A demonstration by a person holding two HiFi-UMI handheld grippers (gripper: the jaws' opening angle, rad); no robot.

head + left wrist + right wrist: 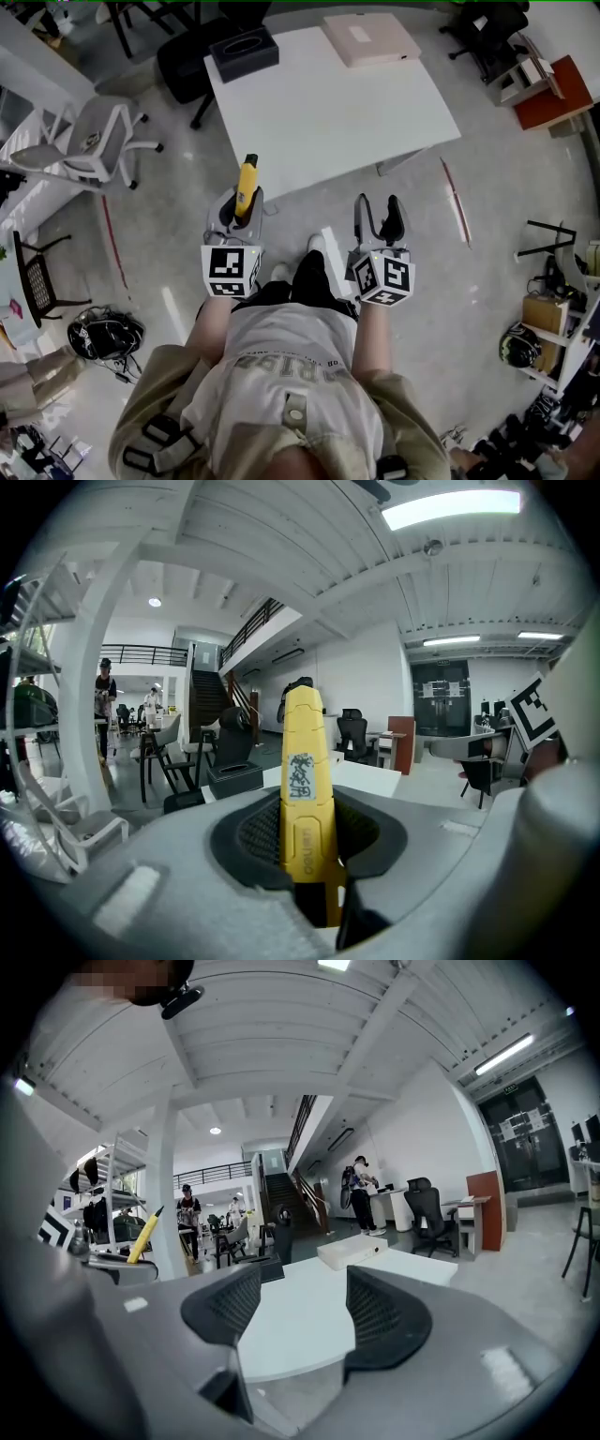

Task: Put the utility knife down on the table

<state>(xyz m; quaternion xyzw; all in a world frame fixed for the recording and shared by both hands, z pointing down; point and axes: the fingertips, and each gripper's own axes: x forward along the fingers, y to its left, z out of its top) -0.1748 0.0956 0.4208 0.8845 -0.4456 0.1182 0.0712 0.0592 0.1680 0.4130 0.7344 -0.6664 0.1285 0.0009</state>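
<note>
Presently held: utility knife point(247, 180), yellow, pinched lengthwise between the pads of the left gripper point(236, 204), its dark tip pointed forward toward the white surface point(328, 122). The knife is held in the air at the near left corner of that surface, with floor under most of it; it has not been set down. The right gripper point(378, 223) is held alongside with its jaws spread and nothing between them. Also listed, at the far side of the surface: black box point(244, 52), pale flat box point(370, 39). Hazards judged: if the jaws are parted this short of the edge, the knife would be dropped to the floor. If it is laid right at the corner, it could be tipped off. If it is released from height, it could bounce or skid. Whether the blade is extended cannot be told.
</note>
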